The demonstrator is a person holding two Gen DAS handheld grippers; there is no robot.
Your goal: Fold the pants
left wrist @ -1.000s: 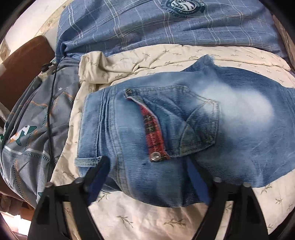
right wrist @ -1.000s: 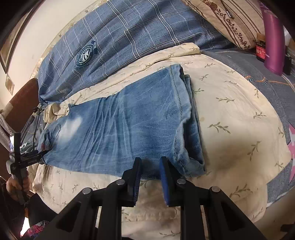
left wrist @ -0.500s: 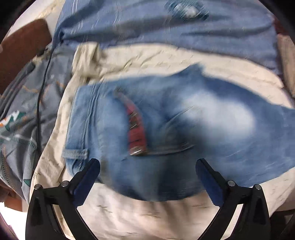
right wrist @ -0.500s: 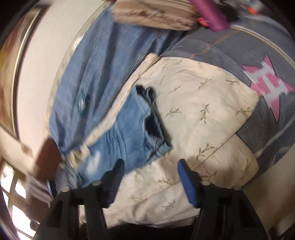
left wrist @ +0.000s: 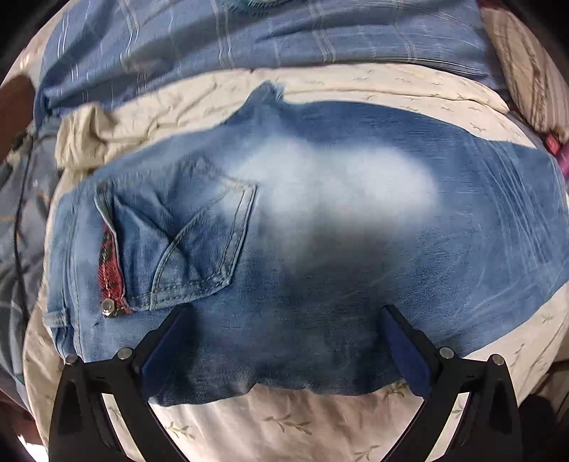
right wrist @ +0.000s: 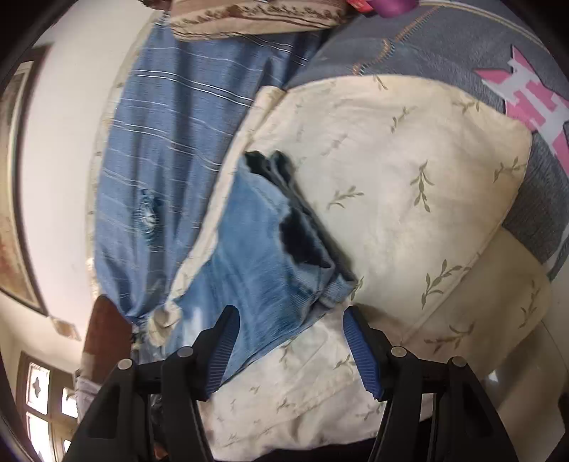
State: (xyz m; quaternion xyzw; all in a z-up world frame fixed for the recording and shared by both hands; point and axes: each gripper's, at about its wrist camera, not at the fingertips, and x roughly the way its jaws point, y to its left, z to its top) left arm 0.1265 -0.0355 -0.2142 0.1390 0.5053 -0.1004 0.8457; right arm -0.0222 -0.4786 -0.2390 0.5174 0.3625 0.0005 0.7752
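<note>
Faded blue jeans (left wrist: 320, 220) lie folded lengthwise on a cream leaf-print cover (left wrist: 284, 426). The back pocket (left wrist: 199, 248) and a red plaid strip (left wrist: 110, 273) face up at the left. My left gripper (left wrist: 284, 320) stands wide open just above the seat, near the jeans' front edge, with denim under both fingers and no grip on it. In the right wrist view the leg hems (right wrist: 295, 231) show their dark openings. My right gripper (right wrist: 290, 316) is open and rolled to one side, just short of the near hem corner, gripping nothing.
A blue plaid blanket (left wrist: 284, 46) lies beyond the jeans, against the wall. A grey quilt with a pink star (right wrist: 533, 96) covers the bed past the cream cover (right wrist: 409, 160). A patterned pillow (right wrist: 256, 17) is at the far end. A black cable (left wrist: 17, 241) runs along the left.
My left gripper opened wider and slid right from the waistband to the seat. My right gripper opened from nearly shut, rolled sharply and now faces the hem end.
</note>
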